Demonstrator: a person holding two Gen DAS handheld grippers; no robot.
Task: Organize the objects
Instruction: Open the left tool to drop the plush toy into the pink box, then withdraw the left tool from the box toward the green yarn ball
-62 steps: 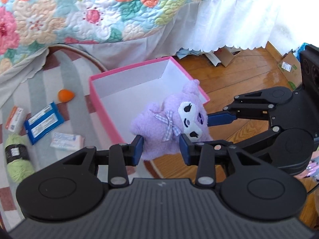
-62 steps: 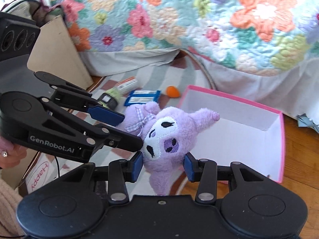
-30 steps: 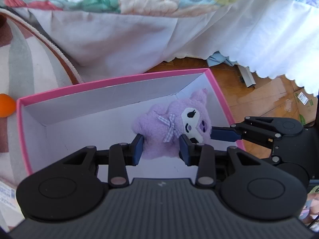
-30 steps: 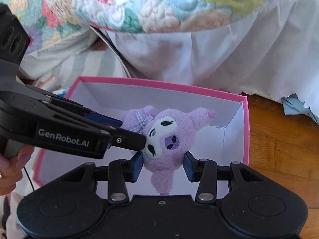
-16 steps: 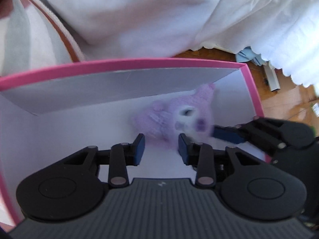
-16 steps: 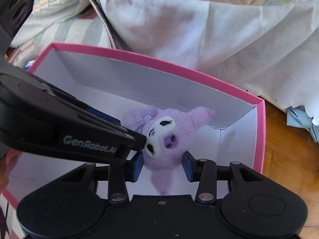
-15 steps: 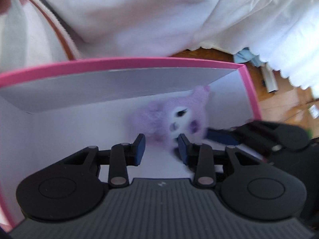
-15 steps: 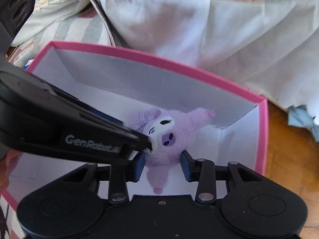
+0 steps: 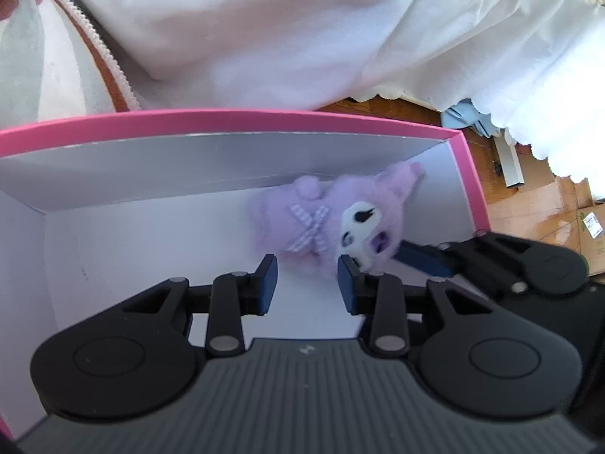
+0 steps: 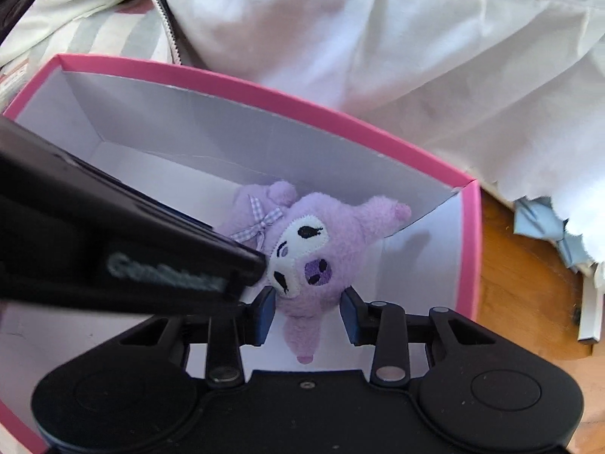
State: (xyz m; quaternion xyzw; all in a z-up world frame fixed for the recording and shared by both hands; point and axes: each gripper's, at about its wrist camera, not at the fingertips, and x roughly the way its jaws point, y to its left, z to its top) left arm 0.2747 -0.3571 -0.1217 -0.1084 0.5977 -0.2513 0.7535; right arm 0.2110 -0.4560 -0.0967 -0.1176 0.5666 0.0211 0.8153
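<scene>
Right gripper (image 10: 306,300), jaws just closing, pinches the plush toy (image 10: 317,242) in the pink box (image 10: 469,249). I cannot tell the left gripper's (image 9: 306,270) hold (its blurred lettering shows only in the right view).

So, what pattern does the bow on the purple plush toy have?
The bow on the purple plush toy has a lilac-and-white gingham check, clearest in the right wrist view.

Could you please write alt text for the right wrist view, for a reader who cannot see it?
A purple plush toy lies inside a pink box with a white interior, its lower part between the right gripper's jaws. The left gripper reaches in from the left, and a white bed skirt hangs behind.
</scene>
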